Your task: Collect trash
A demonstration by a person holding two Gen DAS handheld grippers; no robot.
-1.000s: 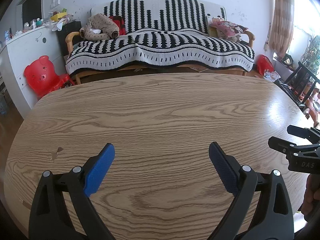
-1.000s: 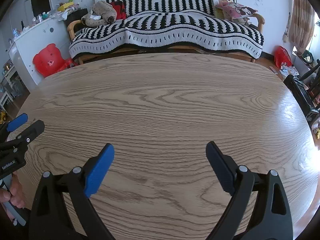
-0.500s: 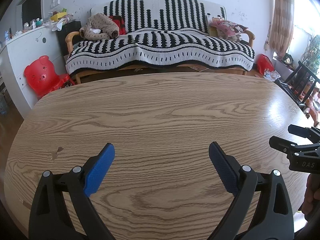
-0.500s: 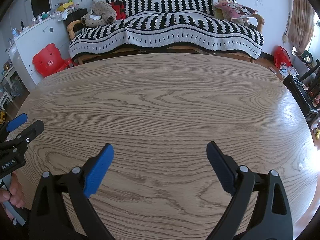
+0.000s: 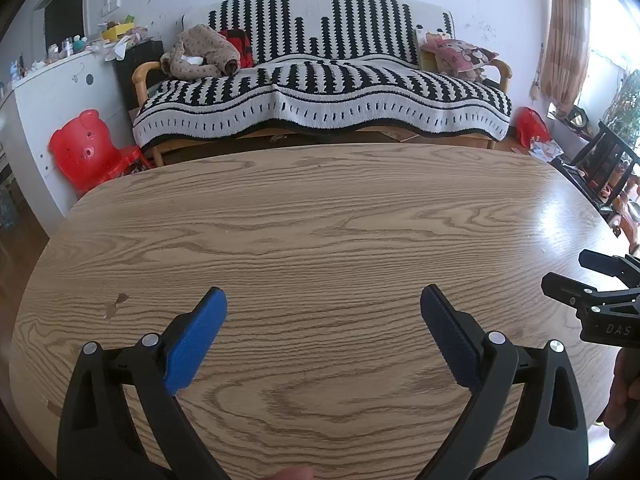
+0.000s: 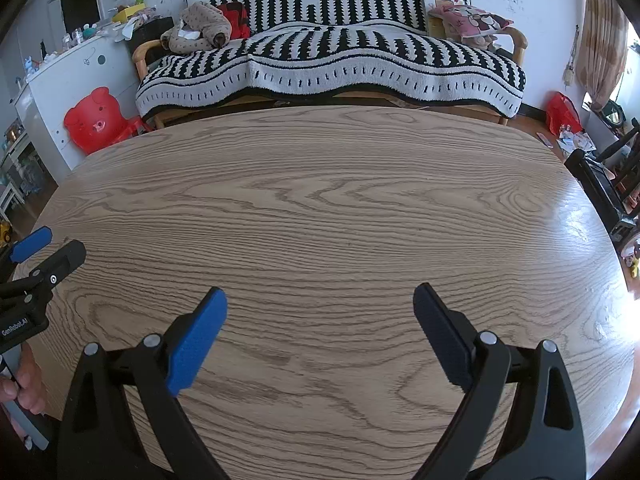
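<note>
Both the left tool [image 5: 323,312] and right tool [image 6: 320,310] hover wide open and empty over the oval oak-grain wooden table [image 6: 340,208]; no trash shows on it; risk: closing on nothing, or bumping each other.

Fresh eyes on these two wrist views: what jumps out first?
The black-and-white striped sofa cover against the far wall grabs the eye first, with a red pig-faced chair on the floor to its left. Nearer, the big oval wooden table fills both views, and the left gripper and right gripper hover open over it, holding nothing.
</note>
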